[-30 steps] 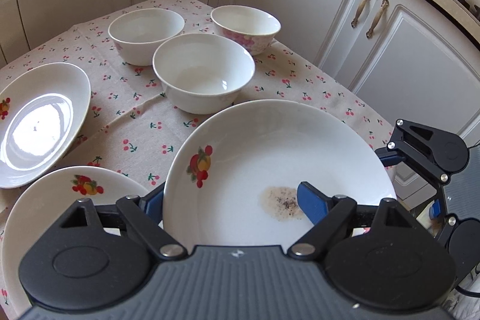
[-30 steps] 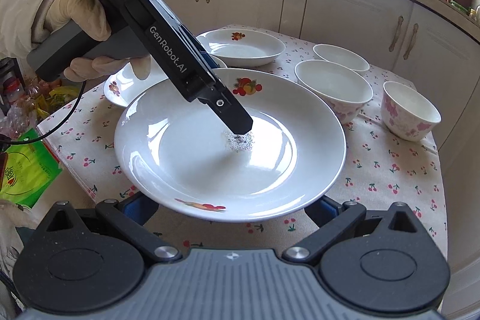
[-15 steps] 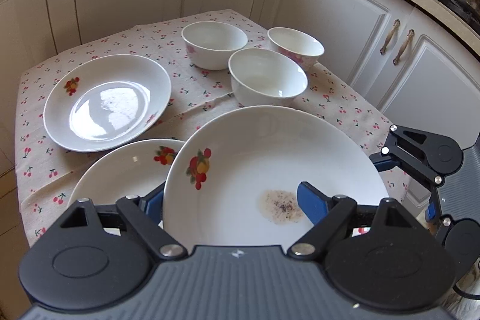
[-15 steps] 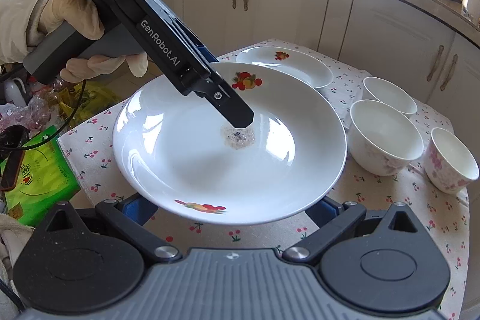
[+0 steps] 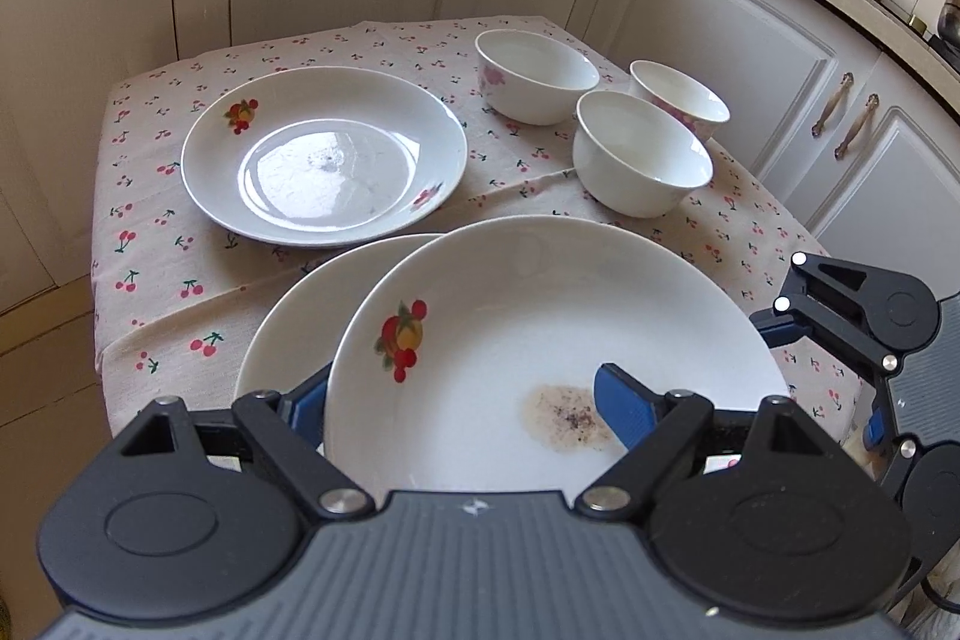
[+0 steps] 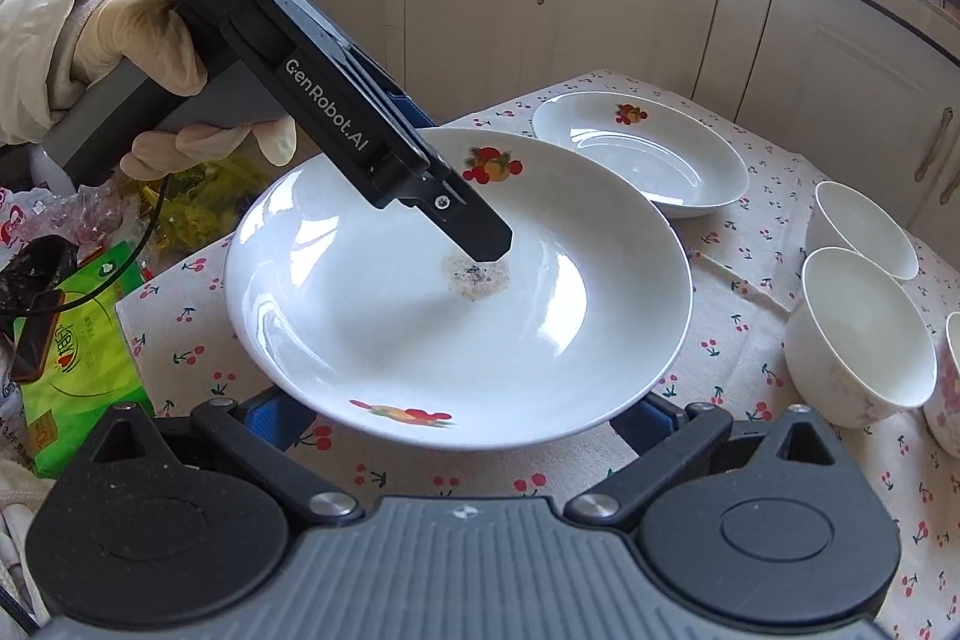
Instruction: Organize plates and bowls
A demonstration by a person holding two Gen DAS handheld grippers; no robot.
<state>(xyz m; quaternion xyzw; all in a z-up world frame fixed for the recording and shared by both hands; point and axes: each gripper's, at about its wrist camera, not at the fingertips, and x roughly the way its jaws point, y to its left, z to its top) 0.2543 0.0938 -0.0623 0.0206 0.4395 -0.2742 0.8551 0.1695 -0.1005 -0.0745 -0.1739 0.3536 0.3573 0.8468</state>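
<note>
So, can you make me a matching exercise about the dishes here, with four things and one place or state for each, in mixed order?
Things:
1. stained plate
2. far plate
3. lower plate
4. front bowl

States:
a. partly hidden behind another plate
b. clamped at its rim by the left gripper
c. upright, nearest of three bowls
d. lying uncovered on the tablecloth, fully in view

Pairs: 1-b, 2-d, 3-a, 4-c
</note>
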